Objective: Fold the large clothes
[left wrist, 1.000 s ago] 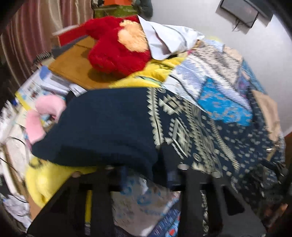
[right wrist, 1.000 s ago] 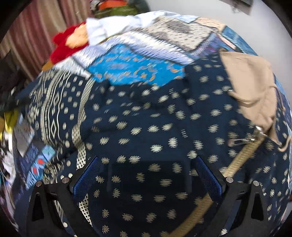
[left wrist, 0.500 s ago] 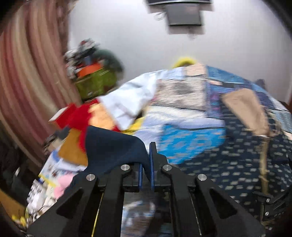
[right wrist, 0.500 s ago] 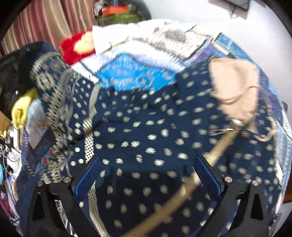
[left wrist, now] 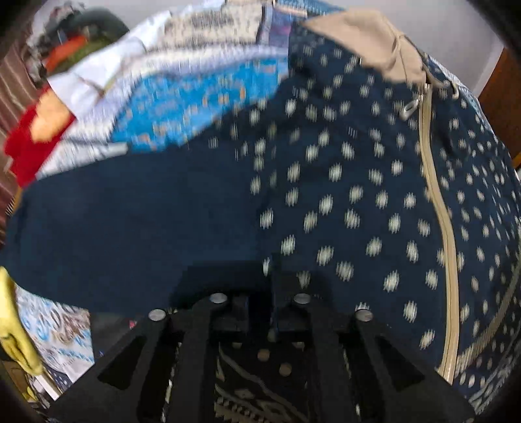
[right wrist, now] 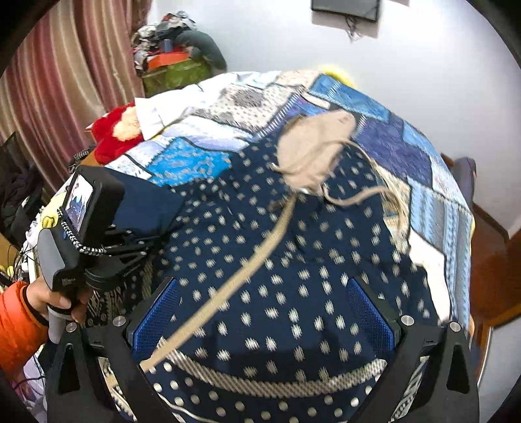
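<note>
Covering most of both views, a bed (right wrist: 420, 195) with a blue and white patchwork quilt (right wrist: 384, 143) carries the task's thing, a large navy hooded jacket (right wrist: 293, 253) dotted with pale marks, which lies spread over the quilt with its beige zipper tape (right wrist: 260, 257) running down the middle and a beige-lined hood (right wrist: 312, 149) at the far end; one part of the jacket is turned over so its plain navy inner side (left wrist: 130, 211) faces up, lying across the dotted front on the left; behind the bed stand a pink striped curtain (right wrist: 65, 81) and a white wall (right wrist: 423, 65) with a dark screen (right wrist: 345, 8) mounted high up, and a heap of bags and clothes (right wrist: 176, 58) sits in the corner; a red plush toy (right wrist: 110, 136) and a white cloth (right wrist: 162, 107) lie at the bed's left edge; the right gripper (right wrist: 260, 319) hovers over the jacket's hem with its blue-padded fingers (right wrist: 153, 319) spread wide apart, gripping nothing; the left gripper (left wrist: 260, 309) has its black fingers (left wrist: 237, 309) pressed close together, pinching a fold of the plain navy fabric, and in the right wrist view it appears at the left, held by a hand (right wrist: 58, 299) in an orange sleeve (right wrist: 16, 328); a small metal zipper pull (left wrist: 410, 109) lies near the hood
</note>
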`<state>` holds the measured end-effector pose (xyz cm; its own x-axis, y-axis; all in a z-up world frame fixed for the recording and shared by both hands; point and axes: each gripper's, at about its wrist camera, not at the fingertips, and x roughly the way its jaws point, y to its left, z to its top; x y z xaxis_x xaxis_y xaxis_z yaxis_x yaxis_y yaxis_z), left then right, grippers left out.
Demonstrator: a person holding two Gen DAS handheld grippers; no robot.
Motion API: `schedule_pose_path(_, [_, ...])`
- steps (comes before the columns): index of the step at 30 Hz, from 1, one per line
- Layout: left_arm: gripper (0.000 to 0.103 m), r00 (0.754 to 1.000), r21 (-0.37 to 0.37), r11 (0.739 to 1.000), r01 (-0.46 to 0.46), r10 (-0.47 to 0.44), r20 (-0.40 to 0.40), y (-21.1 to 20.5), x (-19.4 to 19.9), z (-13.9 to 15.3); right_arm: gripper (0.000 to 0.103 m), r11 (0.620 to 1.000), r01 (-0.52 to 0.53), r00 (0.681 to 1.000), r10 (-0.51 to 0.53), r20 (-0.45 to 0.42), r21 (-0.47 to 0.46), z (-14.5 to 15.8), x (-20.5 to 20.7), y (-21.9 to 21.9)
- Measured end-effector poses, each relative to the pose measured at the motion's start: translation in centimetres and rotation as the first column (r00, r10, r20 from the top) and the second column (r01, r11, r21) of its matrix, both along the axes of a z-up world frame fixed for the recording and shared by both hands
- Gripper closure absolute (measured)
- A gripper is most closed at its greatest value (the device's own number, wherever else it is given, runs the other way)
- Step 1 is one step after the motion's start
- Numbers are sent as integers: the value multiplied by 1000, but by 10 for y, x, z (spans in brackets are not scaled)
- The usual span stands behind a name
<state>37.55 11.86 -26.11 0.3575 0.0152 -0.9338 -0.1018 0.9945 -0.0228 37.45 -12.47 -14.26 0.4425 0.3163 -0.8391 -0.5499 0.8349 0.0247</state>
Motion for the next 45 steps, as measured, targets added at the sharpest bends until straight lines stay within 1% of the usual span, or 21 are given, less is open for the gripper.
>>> schedule_pose_path(3, [74,1000,-74,997,-6,6,5,8,-15,6,2,1000,5,1000,-5,-14,-9,-8,0,-3])
schedule_pose_path(4, [60,1000,-93,996,-16,17,18,17,-24,15,2,1000,-1,1000,0,-19,-12,-10,0,-1])
schedule_pose_path(5, [43,999,-93,995,-29,32,30,24,-30,23,2,1000,-8,1000,7,-21,-16,-12,0,2])
schedule_pose_path(7, [32,991,-73,994,-79,86,101,45,-51,45,2,1000,-18,1000,18,-20,-18,-16,1,8])
schedule_pose_path(9, [30,981,-69,990,-120,129,145,62,-65,60,2,999,-32,999,31,-26,-23,-21,2,19])
schedule_pose_path(12, [29,953,-88,968,-236,249,175,106,-87,76,2,998,-47,998,45,-43,-31,-28,6,36])
schedule_pose_path(15, [29,917,-138,930,-340,361,169,149,-99,72,2,997,-66,996,65,-55,-33,-34,10,56])
schedule_pose_path(18, [29,888,-191,887,-421,446,114,182,-94,51,2,995,-84,995,81,-59,-45,-40,13,75])
schedule_pose_path(21, [34,861,-229,850,-474,502,81,200,-85,33,2,994,-94,993,90,-76,-53,-48,18,93])
schedule_pose_path(23, [39,844,-188,846,-499,523,115,205,-80,30,2,995,-89,992,85,-94,-39,-52,22,103])
schedule_pose_path(24, [43,838,-139,849,-511,527,140,206,-74,28,2,996,-88,991,85,-103,-29,-53,23,106])
schedule_pose_path(26, [63,839,-76,852,-517,523,150,205,-63,22,2,996,-85,989,83,-118,-14,-55,24,112])
schedule_pose_path(27, [69,842,-43,856,-515,515,160,205,-60,21,2,996,-85,989,83,-124,-10,-56,25,115])
schedule_pose_path(28, [83,846,4,859,-511,503,178,201,-58,23,2,996,-85,989,83,-124,-11,-56,25,116])
schedule_pose_path(29, [90,854,53,863,-503,486,187,196,-55,27,2,996,-85,989,83,-121,-15,-56,25,116])
schedule_pose_path(32, [93,877,160,875,-457,413,247,176,-53,47,2,996,-73,995,70,-64,-53,-50,25,108])
schedule_pose_path(33, [93,883,177,881,-439,387,267,171,-54,54,2,996,-66,997,63,-52,-58,-48,26,104])
schedule_pose_path(36, [93,892,239,898,-369,271,362,138,-51,94,2,998,-26,999,24,-33,-53,-38,30,80])
schedule_pose_path(39, [93,879,242,922,-302,171,446,100,-45,139,2,999,29,999,-30,-35,-28,-27,33,47])
schedule_pose_path(43, [93,839,227,956,-183,31,543,36,-30,198,2,995,95,995,-95,-17,8,-7,31,0])
schedule_pose_path(45, [93,825,209,971,-113,-26,565,3,-20,218,2,992,126,992,-126,2,22,5,28,-26])
